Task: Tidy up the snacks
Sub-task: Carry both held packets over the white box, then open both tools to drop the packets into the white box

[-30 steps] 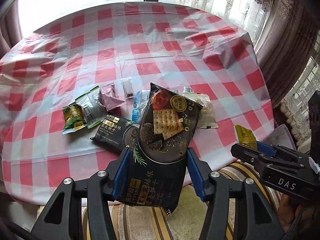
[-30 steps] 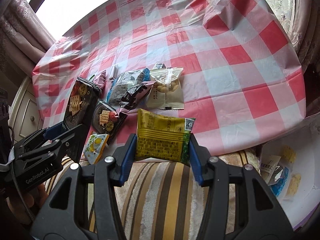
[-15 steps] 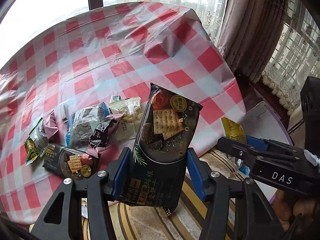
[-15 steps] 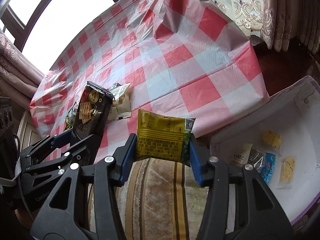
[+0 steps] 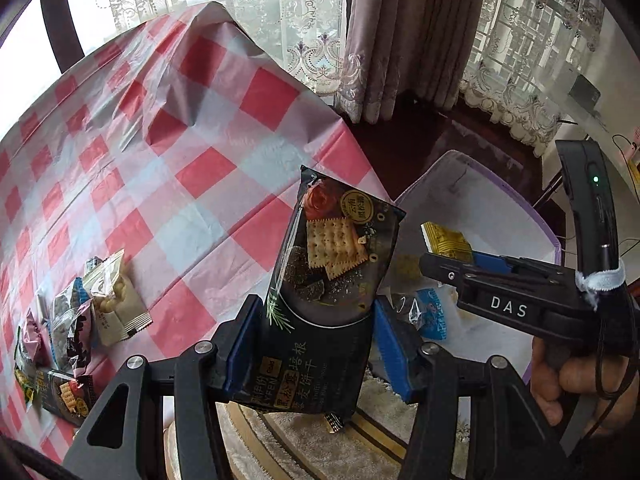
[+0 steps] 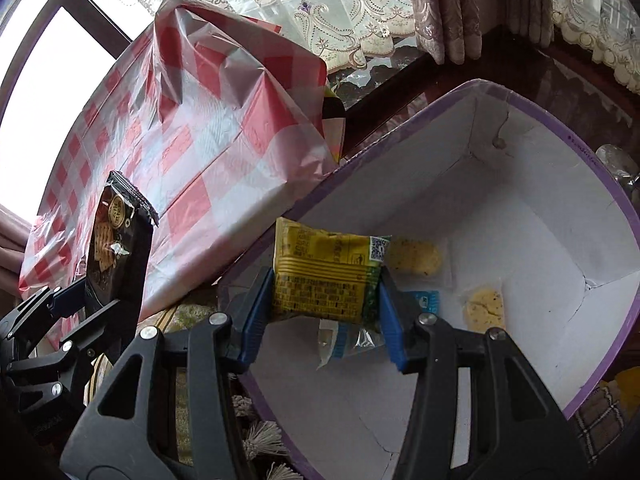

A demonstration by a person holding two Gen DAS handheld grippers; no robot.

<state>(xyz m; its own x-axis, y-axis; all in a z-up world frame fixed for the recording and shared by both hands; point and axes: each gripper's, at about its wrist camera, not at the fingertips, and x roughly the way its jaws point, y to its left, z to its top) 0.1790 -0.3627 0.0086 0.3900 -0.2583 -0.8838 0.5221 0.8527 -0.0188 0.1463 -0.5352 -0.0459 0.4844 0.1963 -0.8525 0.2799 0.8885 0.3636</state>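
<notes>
The right gripper (image 6: 326,312) pinches a yellow packet (image 6: 326,276) above the white box (image 6: 520,216). The left gripper (image 5: 316,344) clamps a black cracker pack (image 5: 332,280), upright, beside the table (image 5: 168,168).

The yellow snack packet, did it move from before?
Yes. The yellow snack packet, held by the right gripper, swung right from the table edge to over the white box.

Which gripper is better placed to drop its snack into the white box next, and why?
Right. The right gripper holds the yellow packet already over the open white box. The left gripper, clamping the black cracker pack, sits beside the box near the table edge.
</notes>
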